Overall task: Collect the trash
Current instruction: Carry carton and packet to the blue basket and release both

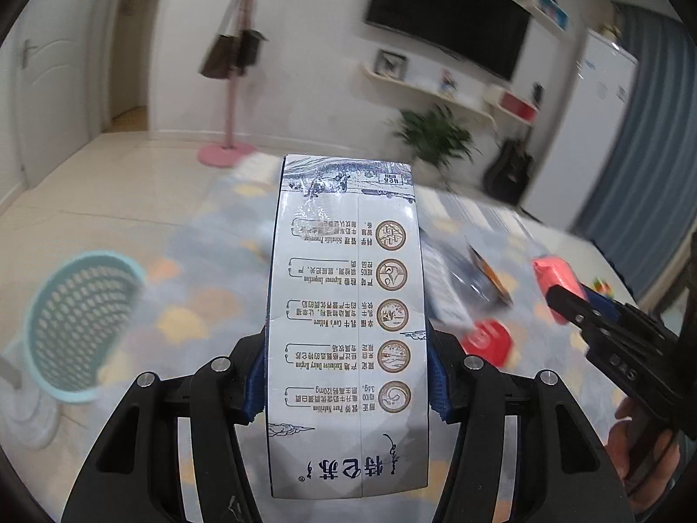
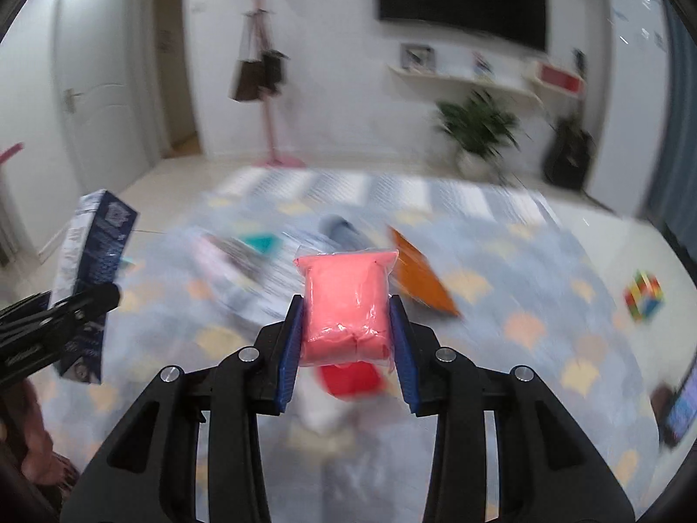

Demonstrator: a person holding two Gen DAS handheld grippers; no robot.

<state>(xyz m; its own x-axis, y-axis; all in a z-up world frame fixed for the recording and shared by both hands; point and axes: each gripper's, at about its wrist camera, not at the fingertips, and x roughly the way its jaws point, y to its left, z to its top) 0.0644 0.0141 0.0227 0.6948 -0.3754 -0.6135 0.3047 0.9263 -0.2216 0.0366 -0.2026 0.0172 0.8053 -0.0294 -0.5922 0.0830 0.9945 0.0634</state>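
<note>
Left wrist view: the left gripper [image 1: 348, 375] has its blue-padded jaws about half open and pressed against both sides of a tall white-and-blue printed milk carton [image 1: 346, 305], held lengthwise along the fingers above the floor.
Right wrist view: the right gripper [image 2: 347, 344] has its jaws fairly narrow, clamped on a pink soft packet in clear plastic wrap [image 2: 346, 300], also lifted off the floor.
Surface: a pale blue patterned rug with peach spots [image 2: 522, 327] covers most of the floor; cream tile [image 1: 109, 200] borders its far and left edges.
Open room: bare tile lies between the rug and the white wall, where a pink coat stand [image 1: 228, 130] and a green potted plant [image 2: 479, 130] stand; a doorway opens far left.
Container: a light blue perforated plastic basket [image 1: 82, 327] sits at the rug's left edge; its contents cannot be made out through blur.
Loose items on the rug: a flat orange wrapper [image 2: 420, 281], a red round piece [image 1: 488, 342] and blurred papers lie beyond the grippers; a multicoloured puzzle cube [image 2: 644, 300] lies well apart to the right.
</note>
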